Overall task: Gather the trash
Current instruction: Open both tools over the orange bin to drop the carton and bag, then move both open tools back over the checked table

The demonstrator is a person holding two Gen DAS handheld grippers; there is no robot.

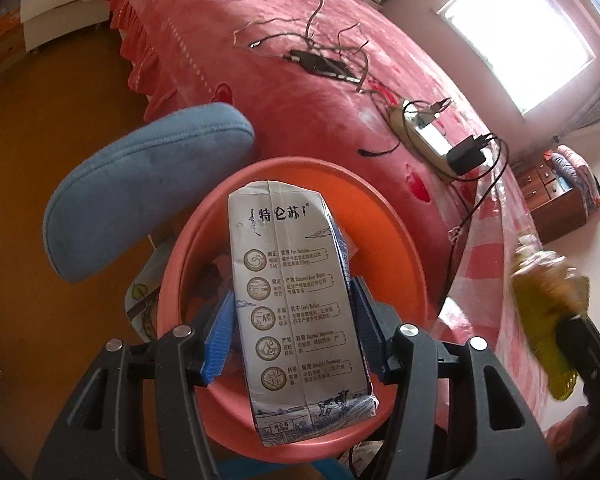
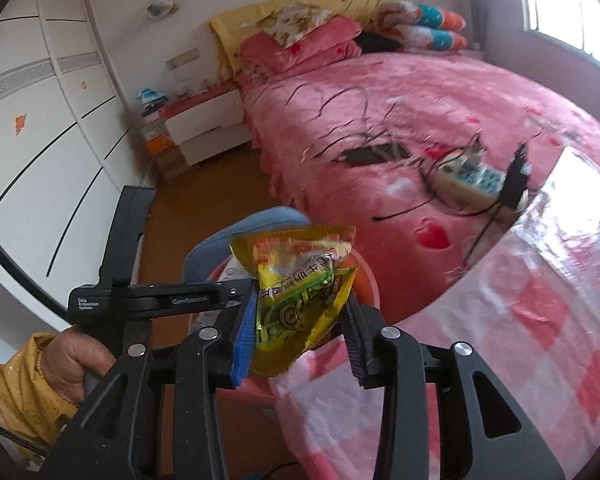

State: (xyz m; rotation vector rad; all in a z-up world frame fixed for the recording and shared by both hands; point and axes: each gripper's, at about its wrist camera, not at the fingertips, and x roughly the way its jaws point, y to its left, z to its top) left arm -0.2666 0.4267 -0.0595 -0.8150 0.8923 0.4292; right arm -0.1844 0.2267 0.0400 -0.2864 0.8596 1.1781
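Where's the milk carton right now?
In the left wrist view, the milk carton sits between the left gripper's blue pads, over the orange basin, beside the blue chair back.

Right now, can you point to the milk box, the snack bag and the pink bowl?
milk carton (image 1: 296, 300): left wrist view, middle of its printed side.
snack bag (image 2: 300, 292): right wrist view, crinkled yellow front.
pink basin (image 1: 396, 240): left wrist view, right inner wall.

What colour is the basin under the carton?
Orange-pink basin; left wrist view shows it best.
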